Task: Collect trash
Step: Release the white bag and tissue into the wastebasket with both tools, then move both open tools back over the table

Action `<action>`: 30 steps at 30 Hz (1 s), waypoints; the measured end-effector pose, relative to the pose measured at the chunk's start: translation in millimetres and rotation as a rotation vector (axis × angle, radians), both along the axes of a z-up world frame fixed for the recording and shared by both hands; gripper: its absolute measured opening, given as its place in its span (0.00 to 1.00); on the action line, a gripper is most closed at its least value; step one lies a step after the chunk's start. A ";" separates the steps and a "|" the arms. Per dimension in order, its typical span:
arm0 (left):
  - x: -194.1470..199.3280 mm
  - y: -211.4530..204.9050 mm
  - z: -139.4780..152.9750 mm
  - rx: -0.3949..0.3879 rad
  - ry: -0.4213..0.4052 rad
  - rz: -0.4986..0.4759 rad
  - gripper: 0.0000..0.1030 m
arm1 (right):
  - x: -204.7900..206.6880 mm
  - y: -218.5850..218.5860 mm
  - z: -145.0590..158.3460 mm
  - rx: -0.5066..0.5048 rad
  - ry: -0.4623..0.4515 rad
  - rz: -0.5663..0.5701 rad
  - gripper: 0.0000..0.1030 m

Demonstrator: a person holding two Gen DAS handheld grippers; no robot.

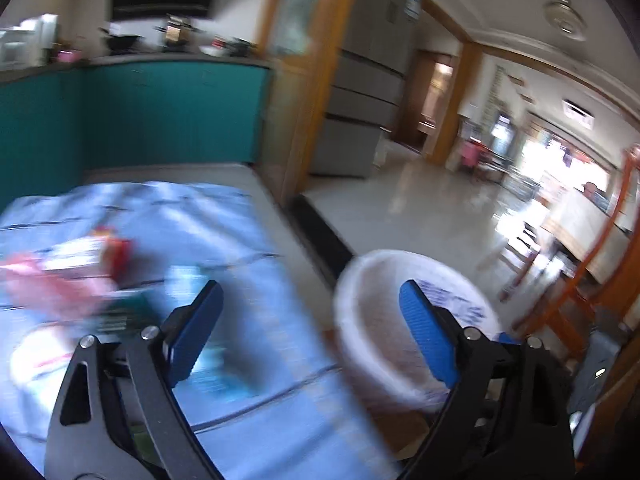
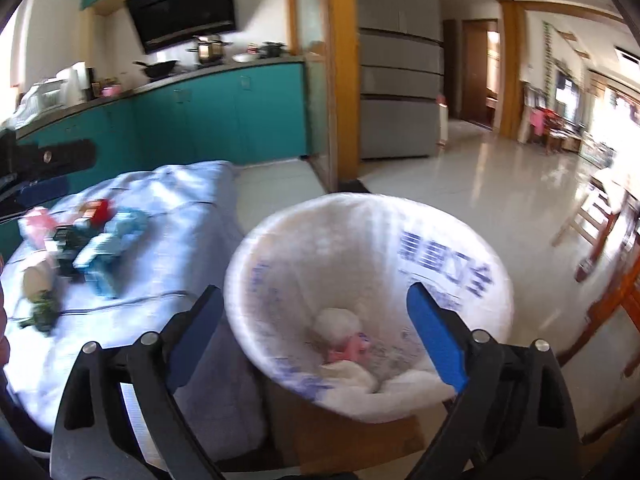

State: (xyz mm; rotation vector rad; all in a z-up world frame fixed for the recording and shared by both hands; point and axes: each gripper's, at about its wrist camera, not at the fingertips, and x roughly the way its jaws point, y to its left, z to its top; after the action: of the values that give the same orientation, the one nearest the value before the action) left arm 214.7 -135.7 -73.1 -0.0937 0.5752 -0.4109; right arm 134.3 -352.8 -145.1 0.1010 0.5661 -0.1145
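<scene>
- Right gripper (image 2: 314, 338) nearest the lens – fingers spread wide, nothing between them, hanging over the near rim of the bin (image 2: 256, 248).
- Bin: round, lined with a white bag with blue print, standing on the floor just right of the table (image 2: 224, 392). Inside, at the bottom: a white wad (image 2: 338, 322), a pink scrap (image 2: 346, 350) touching it, more white stuff (image 2: 352, 372) on the near side.
- Left gripper (image 1: 310, 334): fingers also released and empty. Its left finger (image 1: 198, 336) is over the table, its right finger (image 1: 426, 338) over the bin (image 1: 352, 292) – so it straddles the table's right edge.
- Table has a light blue cloth (image 2: 176, 200) with dark stripes.
- Trash left on the cloth, in a cluster at the table's left side, well apart from the bin:
  - blue carton (image 2: 110, 252), nearest the bin of the lot
  - dark green pack (image 2: 68, 240), just left of the carton, touching it
  - red pack (image 2: 100, 210) at the far side of the cluster
  - pink wrapper (image 2: 36, 222) at the far left
  - beige lump (image 2: 36, 280) at the near left, with a small green piece (image 2: 42, 316) just nearer than it
- Left wrist view is badly motion-blurred; only pink (image 1: 48, 280) and red (image 1: 116, 252) smears of the cluster are readable there.
- Background: teal cabinets (image 2: 208, 116) along the far wall with a wok (image 2: 158, 68) and a pot (image 2: 208, 50) on the counter, grey fridge (image 2: 400, 60) right of them, shiny tiled floor (image 2: 480, 184) to the right.
</scene>
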 end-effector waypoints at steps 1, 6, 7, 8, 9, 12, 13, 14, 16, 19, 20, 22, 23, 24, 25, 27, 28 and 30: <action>-5.0 23.0 3.2 0.008 -0.005 0.049 0.89 | 1.1 8.9 3.6 0.007 -0.004 0.031 0.90; -27.2 140.2 10.5 -0.008 0.040 0.281 0.91 | 5.2 78.9 16.8 0.020 -0.006 0.259 0.95; -34.9 164.5 13.0 -0.016 0.055 0.323 0.91 | 6.4 90.1 18.5 0.021 -0.003 0.289 0.95; -45.3 187.3 17.6 -0.024 0.059 0.356 0.91 | 7.6 105.2 19.7 0.029 0.001 0.335 0.95; -52.2 199.5 22.7 -0.026 0.052 0.369 0.92 | 8.9 119.4 20.5 0.038 0.005 0.377 0.95; -89.4 245.7 41.0 -0.002 -0.025 0.446 0.95 | 13.5 152.3 21.6 0.030 0.020 0.450 0.95; -97.2 255.5 44.4 0.005 -0.042 0.473 0.96 | 14.3 161.1 22.2 0.020 0.022 0.463 0.95; -104.4 265.2 47.4 0.006 -0.052 0.495 0.96 | 15.1 165.3 23.2 0.012 0.024 0.469 0.95; -115.4 287.0 50.7 -0.004 -0.049 0.526 0.96 | 17.9 173.0 25.5 -0.006 0.026 0.472 0.95; -119.2 311.2 57.9 -0.019 -0.032 0.551 0.96 | 27.6 169.0 34.6 -0.046 0.022 0.442 0.95; -119.8 317.7 60.7 -0.018 -0.033 0.556 0.96 | 32.6 163.6 38.5 -0.056 0.022 0.429 0.95; -118.4 326.5 64.9 -0.006 -0.039 0.564 0.96 | 47.4 145.9 50.3 -0.060 0.030 0.388 0.95; -116.6 330.6 68.0 0.004 -0.043 0.566 0.96 | 54.9 134.2 56.4 -0.051 0.035 0.366 0.95; -114.4 333.1 68.6 0.010 -0.045 0.567 0.96 | 63.6 118.9 64.7 -0.039 0.040 0.331 0.95; -114.5 336.7 70.8 0.015 -0.049 0.567 0.96 | 67.4 110.2 69.1 -0.035 0.040 0.306 0.95; -114.2 339.9 73.9 0.005 -0.059 0.561 0.96 | 70.4 92.7 80.1 -0.048 0.023 0.256 0.95; -111.8 339.5 76.3 -0.004 -0.062 0.551 0.96 | 69.9 89.9 82.1 -0.059 0.015 0.248 0.95; -106.1 337.8 81.3 -0.006 -0.053 0.531 0.96 | 67.8 88.4 82.9 -0.091 0.002 0.242 0.95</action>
State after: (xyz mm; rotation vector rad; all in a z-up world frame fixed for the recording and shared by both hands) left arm 108.6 202.1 8.3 -0.2340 0.4742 0.1004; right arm 202.2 -264.3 -62.2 -0.0568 0.5697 0.0948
